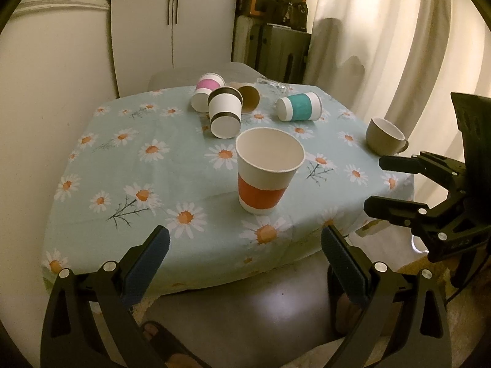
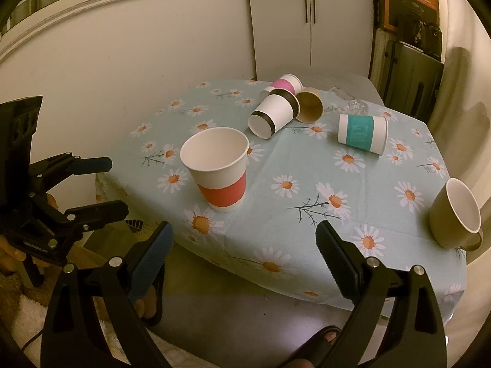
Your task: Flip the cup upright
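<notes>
An orange-banded paper cup [image 1: 265, 171] stands upright on the daisy tablecloth near the front edge; it also shows in the right wrist view [image 2: 218, 168]. Behind it lie several cups on their sides: black-banded [image 1: 224, 113] [image 2: 273, 113], pink-banded [image 1: 206, 91] [image 2: 284, 84], brown [image 1: 249, 98] [image 2: 310, 105] and teal-banded [image 1: 299, 106] [image 2: 362, 133]. My left gripper [image 1: 245, 242] is open and empty, short of the table's front edge. My right gripper [image 2: 244, 240] is open and empty too, beside the left gripper [image 2: 118, 184]; it shows at the right of the left wrist view [image 1: 373, 184].
A beige ceramic mug [image 1: 386, 136] [image 2: 454, 214] stands at the table's right edge. A clear glass [image 2: 348, 101] lies at the back. The table [image 1: 101, 159] stands against a white wall, with a curtain [image 1: 399, 46] to the right. A sandalled foot [image 2: 319, 342] is below.
</notes>
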`<action>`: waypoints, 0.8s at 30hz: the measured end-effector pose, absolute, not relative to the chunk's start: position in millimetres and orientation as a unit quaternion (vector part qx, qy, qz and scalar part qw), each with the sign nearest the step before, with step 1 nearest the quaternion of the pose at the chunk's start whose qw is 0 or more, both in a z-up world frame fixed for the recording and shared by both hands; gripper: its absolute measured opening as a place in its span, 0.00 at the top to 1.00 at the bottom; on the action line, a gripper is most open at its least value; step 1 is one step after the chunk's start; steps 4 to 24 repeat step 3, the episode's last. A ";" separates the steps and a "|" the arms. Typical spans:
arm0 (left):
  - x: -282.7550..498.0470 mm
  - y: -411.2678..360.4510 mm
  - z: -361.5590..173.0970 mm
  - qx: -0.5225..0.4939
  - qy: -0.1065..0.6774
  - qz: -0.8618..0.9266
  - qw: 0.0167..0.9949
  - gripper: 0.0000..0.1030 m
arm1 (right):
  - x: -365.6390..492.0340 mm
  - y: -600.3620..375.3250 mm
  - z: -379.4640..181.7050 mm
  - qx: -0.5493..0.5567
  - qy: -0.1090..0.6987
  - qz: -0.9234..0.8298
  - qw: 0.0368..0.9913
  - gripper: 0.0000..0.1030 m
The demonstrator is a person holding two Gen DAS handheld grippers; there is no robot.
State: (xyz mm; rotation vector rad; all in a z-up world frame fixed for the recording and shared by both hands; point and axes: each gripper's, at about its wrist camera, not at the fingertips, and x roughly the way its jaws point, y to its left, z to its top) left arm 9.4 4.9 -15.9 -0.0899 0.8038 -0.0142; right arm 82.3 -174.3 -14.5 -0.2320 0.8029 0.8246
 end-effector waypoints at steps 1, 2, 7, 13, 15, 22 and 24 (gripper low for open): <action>9.5 3.4 -15.7 -0.042 0.392 -0.009 0.919 0.06 | 82.2 -173.7 -14.5 -0.110 0.379 0.389 0.832 0.10; 9.8 2.8 -15.2 -0.041 0.392 -0.010 0.919 0.06 | 82.4 -173.7 -14.7 -0.110 0.379 0.389 0.832 0.10; 10.2 2.8 -15.2 -0.039 0.392 -0.010 0.919 0.06 | 82.4 -173.8 -14.8 -0.111 0.380 0.389 0.832 0.10; 10.2 2.8 -15.2 -0.039 0.392 -0.010 0.919 0.06 | 82.4 -173.8 -14.8 -0.111 0.380 0.389 0.832 0.10; 10.2 2.8 -15.2 -0.039 0.392 -0.010 0.919 0.06 | 82.4 -173.8 -14.8 -0.111 0.380 0.389 0.832 0.10; 10.2 2.8 -15.2 -0.039 0.392 -0.010 0.919 0.06 | 82.4 -173.8 -14.8 -0.111 0.380 0.389 0.832 0.10; 10.2 2.8 -15.2 -0.039 0.392 -0.010 0.919 0.06 | 82.4 -173.8 -14.8 -0.111 0.380 0.389 0.832 0.10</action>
